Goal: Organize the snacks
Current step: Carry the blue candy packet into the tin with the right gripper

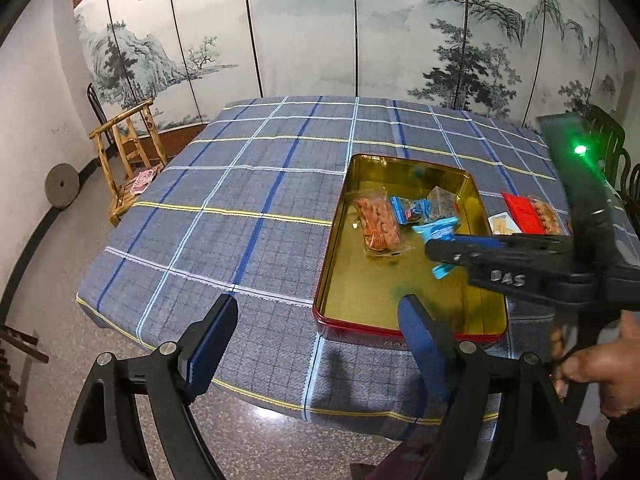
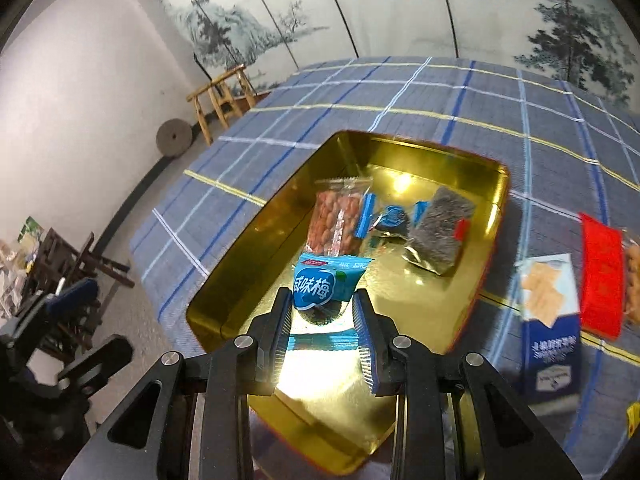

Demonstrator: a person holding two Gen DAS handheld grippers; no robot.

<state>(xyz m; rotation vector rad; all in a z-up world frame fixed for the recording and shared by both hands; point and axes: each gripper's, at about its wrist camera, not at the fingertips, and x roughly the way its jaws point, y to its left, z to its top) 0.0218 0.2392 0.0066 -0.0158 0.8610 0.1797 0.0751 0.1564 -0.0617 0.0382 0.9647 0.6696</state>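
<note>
A gold tin with a red rim (image 1: 334,248) (image 2: 248,240) sits on the plaid tablecloth. Inside lie a peanut packet (image 1: 376,222) (image 2: 334,222), small blue packets (image 1: 408,210) (image 2: 386,218) and a dark seed packet (image 1: 442,202) (image 2: 438,232). My right gripper (image 2: 322,312) is shut on a blue plum-candy packet (image 2: 320,284) and holds it over the tin; it also shows in the left wrist view (image 1: 440,250). My left gripper (image 1: 320,336) is open and empty above the table's near edge, left of the tin's front corner.
On the cloth right of the tin lie a blue cracker box (image 2: 550,312) (image 1: 502,224), a red packet (image 2: 602,276) (image 1: 522,212) and a nut packet (image 1: 544,212). A wooden chair (image 1: 128,156) and a stone wheel (image 1: 62,186) stand left of the table. A painted screen stands behind.
</note>
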